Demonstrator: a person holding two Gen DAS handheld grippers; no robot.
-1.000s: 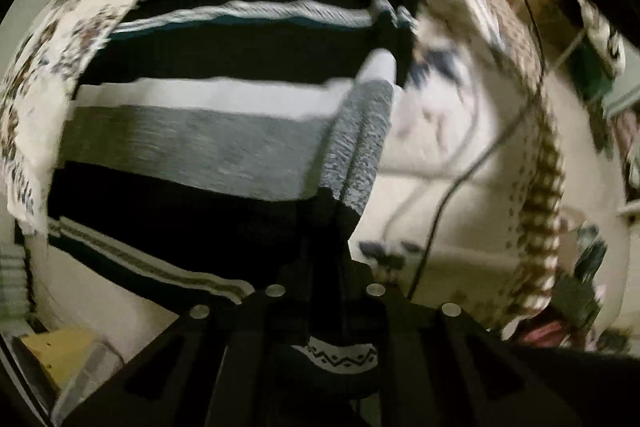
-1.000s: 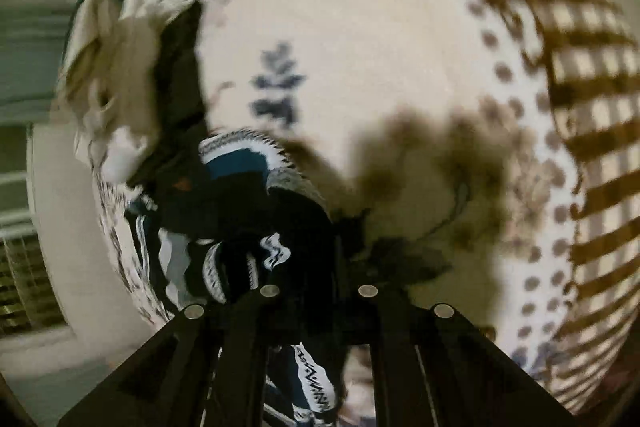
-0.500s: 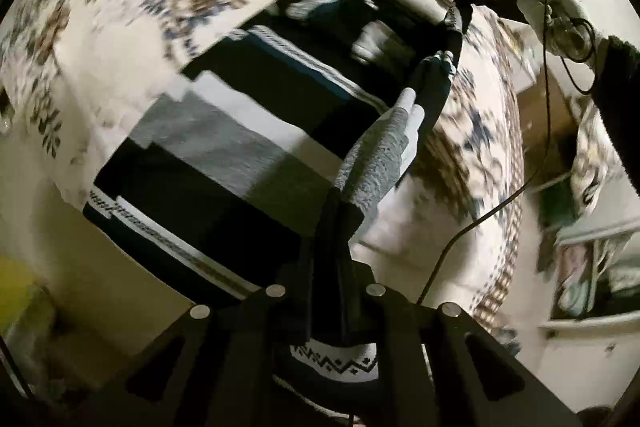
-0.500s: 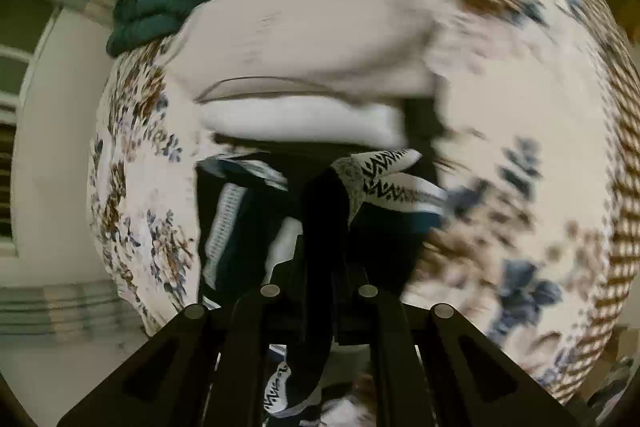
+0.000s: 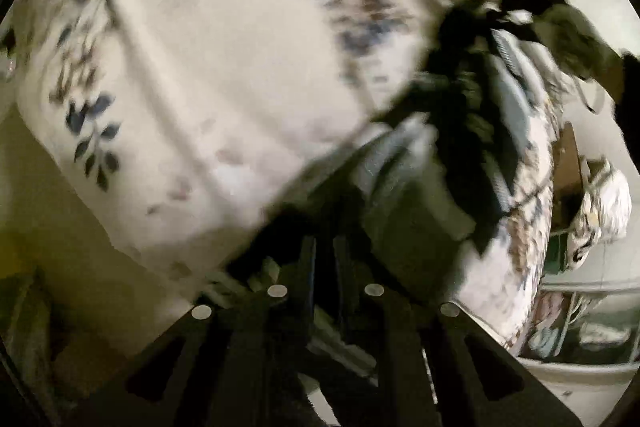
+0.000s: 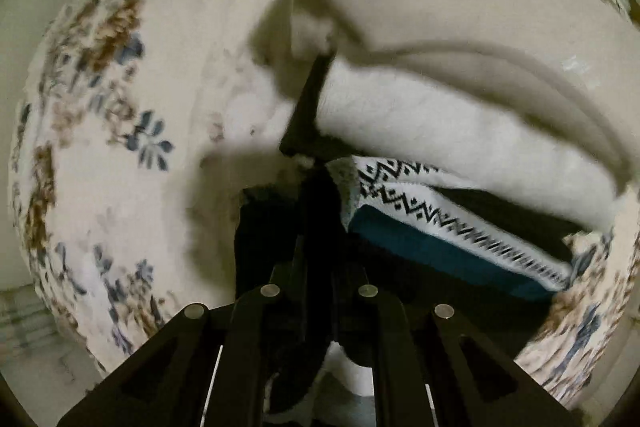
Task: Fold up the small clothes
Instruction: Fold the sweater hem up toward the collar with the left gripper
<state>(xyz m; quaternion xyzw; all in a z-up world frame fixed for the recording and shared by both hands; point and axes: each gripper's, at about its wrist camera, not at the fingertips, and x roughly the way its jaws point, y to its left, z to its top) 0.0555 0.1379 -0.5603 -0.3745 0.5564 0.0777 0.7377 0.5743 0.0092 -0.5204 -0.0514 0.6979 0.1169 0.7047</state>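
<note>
both grippers [image 5: 323, 247] [image 6: 320, 211] clamped tight

Open floral bedspread [image 5: 224, 75] is seen left of the left tool [image 5: 323, 251]; its right side is blocked by the bunched sweater [image 5: 460, 131]. Ahead of the right tool [image 6: 320, 227], passage is barred by pillows [image 6: 440, 131]; bare bedspread lies left.
</note>
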